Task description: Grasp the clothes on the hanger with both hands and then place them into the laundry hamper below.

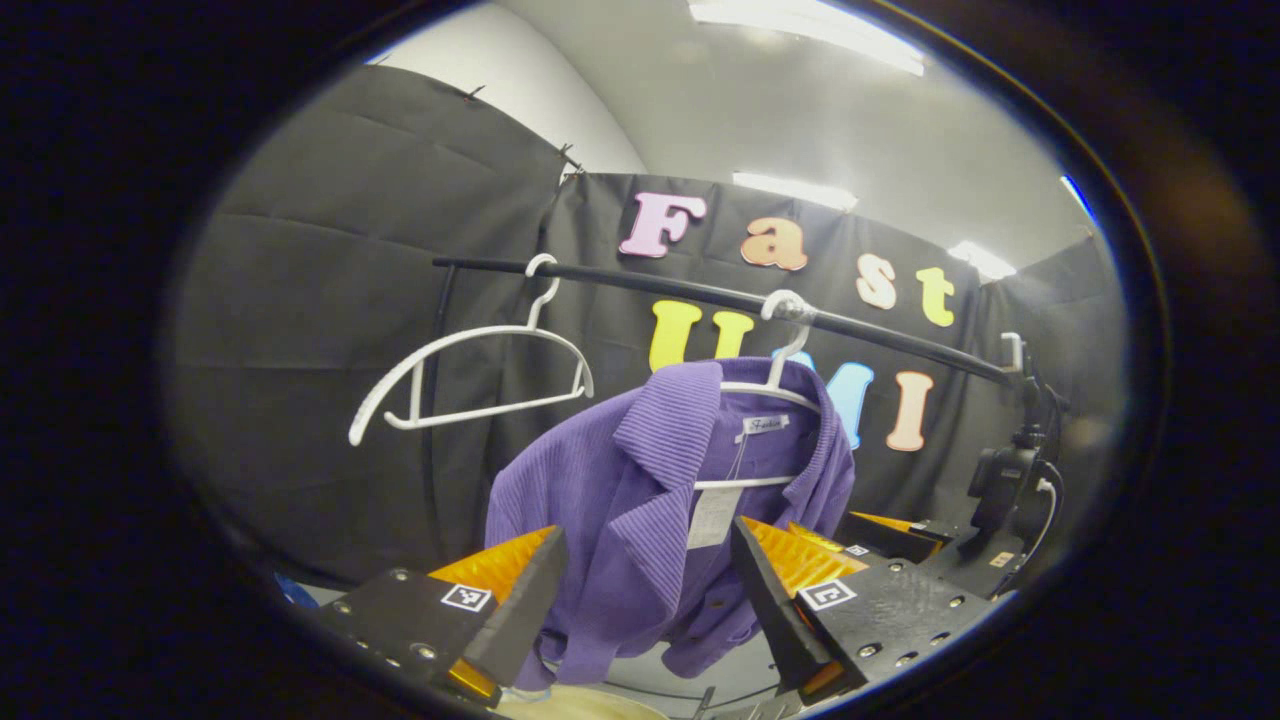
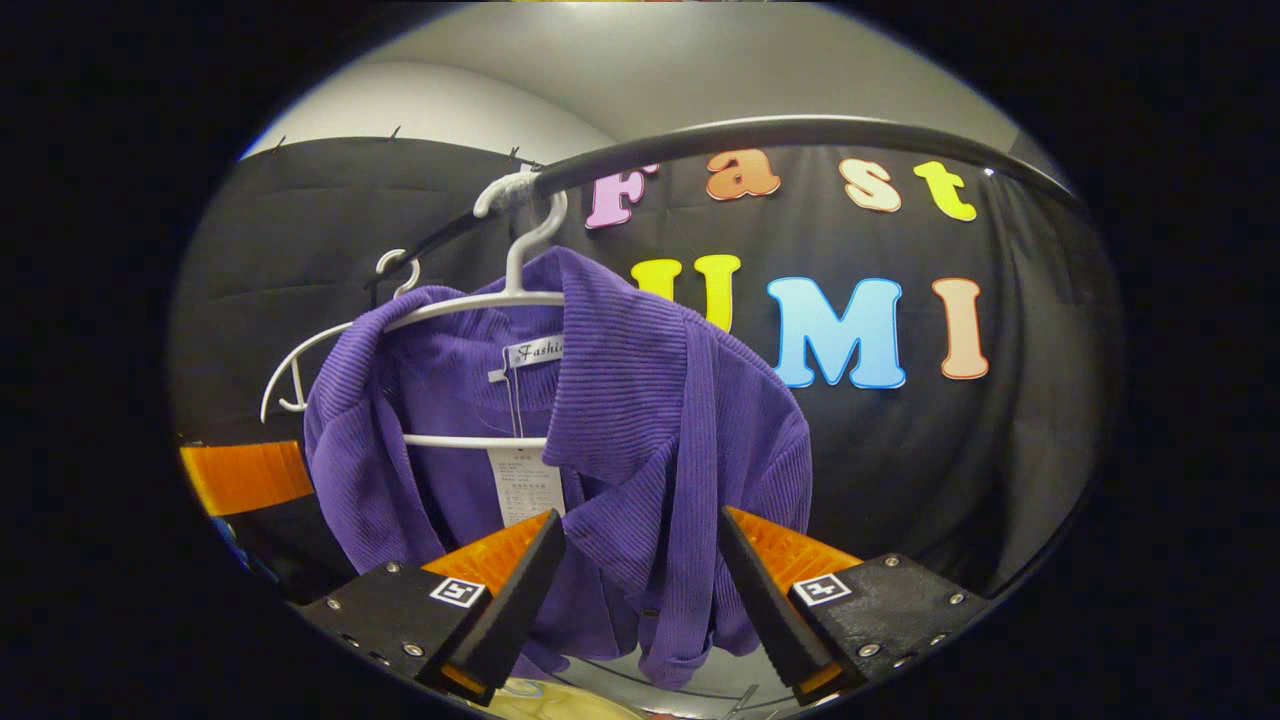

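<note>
While both grippers face the rail, a purple ribbed garment [image 1: 640, 500] hangs on a white hanger [image 1: 775, 385] hooked over the black rail [image 1: 700, 292], its collar folded open and a paper tag [image 1: 712, 515] dangling inside. Left gripper [image 1: 648, 585]: fingers spread apart, the garment's lower front seen in the gap between them; whether they touch the cloth cannot be told. Right gripper [image 2: 640, 575]: fingers likewise spread, with the garment's front panel between them. A second, bare white hanger [image 1: 470, 375] hangs farther along the rail. Below the garment, at the bottom edge of the left gripper view, a pale rim [image 1: 580, 703] shows, possibly the hamper; its contents cannot be made out.
</note>
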Available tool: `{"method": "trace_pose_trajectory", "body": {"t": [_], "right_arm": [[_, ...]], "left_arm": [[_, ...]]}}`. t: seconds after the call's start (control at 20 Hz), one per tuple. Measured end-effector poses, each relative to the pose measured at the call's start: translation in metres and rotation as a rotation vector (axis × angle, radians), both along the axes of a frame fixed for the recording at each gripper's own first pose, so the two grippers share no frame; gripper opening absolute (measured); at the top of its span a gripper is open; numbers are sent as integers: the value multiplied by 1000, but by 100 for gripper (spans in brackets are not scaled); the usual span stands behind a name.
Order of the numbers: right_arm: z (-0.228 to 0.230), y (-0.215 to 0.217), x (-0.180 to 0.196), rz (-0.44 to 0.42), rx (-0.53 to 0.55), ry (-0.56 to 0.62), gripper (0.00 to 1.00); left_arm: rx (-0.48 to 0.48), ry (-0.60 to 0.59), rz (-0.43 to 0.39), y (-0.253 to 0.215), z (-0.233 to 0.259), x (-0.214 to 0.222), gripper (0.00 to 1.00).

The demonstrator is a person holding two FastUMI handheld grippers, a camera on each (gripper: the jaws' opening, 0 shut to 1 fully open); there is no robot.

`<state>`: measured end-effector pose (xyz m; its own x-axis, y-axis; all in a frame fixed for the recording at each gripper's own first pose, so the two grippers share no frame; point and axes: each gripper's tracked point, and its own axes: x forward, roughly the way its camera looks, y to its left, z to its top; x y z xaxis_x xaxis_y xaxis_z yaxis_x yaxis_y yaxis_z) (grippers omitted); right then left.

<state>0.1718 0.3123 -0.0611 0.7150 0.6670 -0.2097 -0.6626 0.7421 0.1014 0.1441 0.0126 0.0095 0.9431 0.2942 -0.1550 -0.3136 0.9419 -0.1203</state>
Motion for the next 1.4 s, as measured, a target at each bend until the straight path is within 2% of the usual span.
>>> {"method": "trace_pose_trajectory", "body": {"t": [0.15, 0.4, 0.45, 0.5, 0.7, 0.85, 0.95, 1.0, 1.1, 1.2, 1.3, 1.35, 1.4], "right_arm": [[-11, 8, 18, 10, 19, 4, 95], [-23, 7, 50, -20, 42, -6, 95], [-26, 6, 54, -23, 42, -4, 95], [-30, 5, 57, -20, 45, -2, 95], [-34, 2, 68, -18, 46, -12, 95], [-34, 4, 69, -7, 54, -11, 95], [-33, 2, 66, 1, 50, -23, 94], [-32, 3, 67, 8, 48, -30, 93], [-32, 4, 76, 18, 45, -37, 86], [-32, 6, 79, 34, 51, -29, 78], [-33, 5, 77, 52, 53, -13, 61], [-31, 2, 78, 47, 54, -13, 48], [-31, 0, 81, 45, 62, -12, 40]], "left_arm": [[31, 31, 62, -1, -13, 26, 99], [120, 71, 185, 15, -24, 52, 99], [132, 78, 197, 16, -26, 56, 94], [139, 82, 207, 16, -28, 61, 99], [170, 94, 269, 25, -34, 70, 99], [155, 97, 276, 27, -40, 70, 99], [158, 95, 296, 33, -43, 69, 77], [155, 92, 292, 32, -44, 71, 74], [146, 83, 282, 32, -44, 78, 74], [144, 74, 309, 33, -42, 77, 57], [114, 65, 295, 29, -46, 80, 39], [131, 63, 341, 34, -45, 73, 34], [125, 47, 344, 38, -45, 72, 27]]}}
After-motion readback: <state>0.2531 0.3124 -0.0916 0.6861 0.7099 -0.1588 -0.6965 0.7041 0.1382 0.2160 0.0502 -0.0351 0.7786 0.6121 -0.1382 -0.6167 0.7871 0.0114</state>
